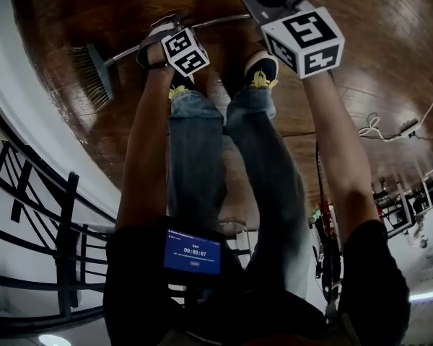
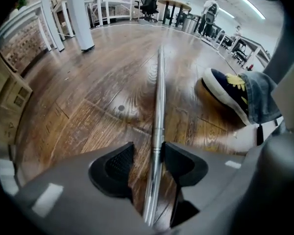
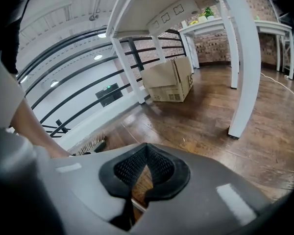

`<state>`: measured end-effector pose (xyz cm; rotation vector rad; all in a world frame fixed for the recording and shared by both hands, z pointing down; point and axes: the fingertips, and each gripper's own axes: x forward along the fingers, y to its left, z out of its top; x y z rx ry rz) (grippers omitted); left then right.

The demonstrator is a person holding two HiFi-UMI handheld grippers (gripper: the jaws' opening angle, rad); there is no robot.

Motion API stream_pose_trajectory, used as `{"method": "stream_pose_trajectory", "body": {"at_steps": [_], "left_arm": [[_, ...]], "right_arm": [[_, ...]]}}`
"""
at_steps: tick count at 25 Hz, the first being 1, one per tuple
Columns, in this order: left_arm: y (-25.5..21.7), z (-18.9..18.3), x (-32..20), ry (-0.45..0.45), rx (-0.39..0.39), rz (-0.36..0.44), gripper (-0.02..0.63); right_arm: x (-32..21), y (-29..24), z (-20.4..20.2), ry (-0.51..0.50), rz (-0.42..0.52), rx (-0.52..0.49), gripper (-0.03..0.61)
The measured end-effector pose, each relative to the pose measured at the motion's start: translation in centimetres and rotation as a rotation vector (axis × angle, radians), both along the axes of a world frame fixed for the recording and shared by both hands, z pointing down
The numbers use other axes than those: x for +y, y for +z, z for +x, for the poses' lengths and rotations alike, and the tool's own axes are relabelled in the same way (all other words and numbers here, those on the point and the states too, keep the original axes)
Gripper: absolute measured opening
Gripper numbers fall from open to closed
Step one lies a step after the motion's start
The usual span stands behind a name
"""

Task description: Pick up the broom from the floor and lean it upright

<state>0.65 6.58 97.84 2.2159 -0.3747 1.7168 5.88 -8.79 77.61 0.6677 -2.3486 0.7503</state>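
Left gripper [image 2: 148, 152] stands partly open astride the broom handle [image 2: 159, 97] (the handle sits against one pad, with a gap at the other). Right gripper [image 3: 146, 153] is closed and empty. Beyond, the broom lies flat on the wooden floor [image 2: 83, 106], its bristle head [image 1: 94, 74] farthest out.

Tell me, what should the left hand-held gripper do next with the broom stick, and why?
Probably squeeze shut on it. The broom handle lies flat on the floor between the jaws of the left hand-held gripper, but a gap shows beside one pad, so it isn't gripped yet. Only after a firm grip can it be lifted.
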Motion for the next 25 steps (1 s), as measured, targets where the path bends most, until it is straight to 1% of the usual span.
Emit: {"method": "stream_pose_trajectory", "body": {"at_steps": [1,2,4,5,8,12,16,21,22,23,24,25], "left_arm": [[0.1,0.0,0.2,0.008,-0.013,0.003,0.211],[0.1,0.2,0.6,0.026,-0.021,0.002,0.183],[0.2,0.5,1.4,0.079,-0.028,-0.004,0.092],[0.2,0.6,1.6,0.092,-0.028,-0.006,0.094],[-0.1,0.5,1.4,0.082,-0.025,-0.018,0.094],[-2.6,0.2,0.9,0.055,-0.002,-0.011,0.094],[-6.7,-0.6,-1.0,-0.006,0.044,0.038,0.094],[-11.8,-2.0,-3.0,-0.073,0.094,0.087,0.092],[-12.7,-2.4,-3.4,-0.088,0.102,0.094,0.092],[-13.6,-2.8,-3.6,-0.102,0.109,0.100,0.092],[-14.5,-3.2,-3.8,-0.115,0.115,0.106,0.092],[-15.4,-3.6,-3.9,-0.126,0.121,0.112,0.092]], "right_arm": [[-0.1,0.0,-0.1,0.002,0.002,-0.005,0.003],[-0.2,-0.1,-0.1,0.006,0.002,-0.010,0.003],[-0.3,-0.1,-0.1,0.014,0.001,-0.017,0.003],[-0.3,-0.2,-0.1,0.018,0.000,-0.019,0.003],[-0.4,-0.5,0.2,0.032,-0.004,-0.023,0.003],[-0.3,-2.3,0.8,0.062,0.001,-0.035,0.003],[-0.5,-6.1,1.3,0.123,0.016,-0.076,0.003],[0.9,-12.1,2.6,0.235,0.042,-0.176,0.008],[1.4,-13.1,2.8,0.248,0.042,-0.193,0.079],[1.8,-13.9,2.9,0.258,0.041,-0.204,0.172],[2.2,-14.6,3.1,0.271,0.044,-0.205,0.187],[2.5,-15.2,3.4,0.291,0.054,-0.195,0.188]]}}
